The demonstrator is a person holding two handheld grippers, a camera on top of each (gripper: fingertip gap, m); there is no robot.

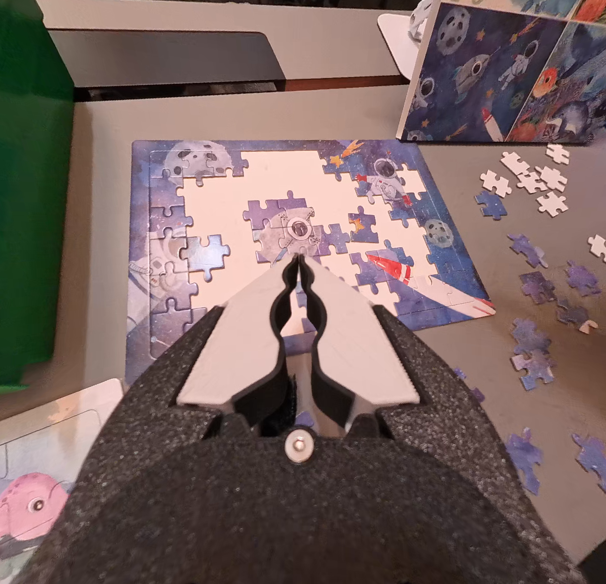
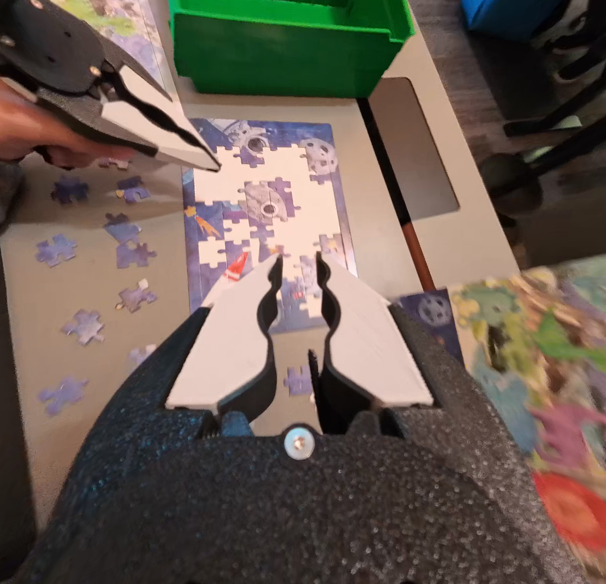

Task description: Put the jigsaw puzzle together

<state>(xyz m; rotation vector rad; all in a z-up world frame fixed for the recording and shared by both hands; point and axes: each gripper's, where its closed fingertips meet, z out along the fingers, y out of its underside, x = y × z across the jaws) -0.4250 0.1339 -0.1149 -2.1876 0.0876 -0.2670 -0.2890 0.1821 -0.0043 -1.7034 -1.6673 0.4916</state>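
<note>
- Left hand-held gripper (image 1: 299, 256): jaws together, tips meeting, nothing seen between them. The tips sit over the lower edge of the assembled cluster (image 1: 288, 229) at the middle of the puzzle board (image 1: 141, 161); whether they touch it cannot be told.
- Right hand-held gripper (image 2: 297, 259): jaws apart, empty, hovering over the near end of the board.
- Only the right wrist view shows both tools: the left one enters from the upper left, held by a hand (image 2: 49, 142), its closed tip over the board's left side. It also shows the inside of the green bin (image 2: 288, 43) beyond the board. This view is blurred at its right edge.
- Only the left wrist view shows the upright picture box (image 1: 492, 76) at far right, the white face-down pieces (image 1: 531, 178) beside it, and a second puzzle card with a pink figure (image 1: 29, 502) at the near left corner.
- The board lies flat on the grey tabletop (image 1: 475, 388), blue space artwork, partly filled: border pieces in place, a moon at 1 corner, an astronaut and a red-and-white rocket on one side, white backing bare across the middle.
- Loose blue pieces (image 1: 537, 286) lie scattered on the tabletop right of the board.
</note>
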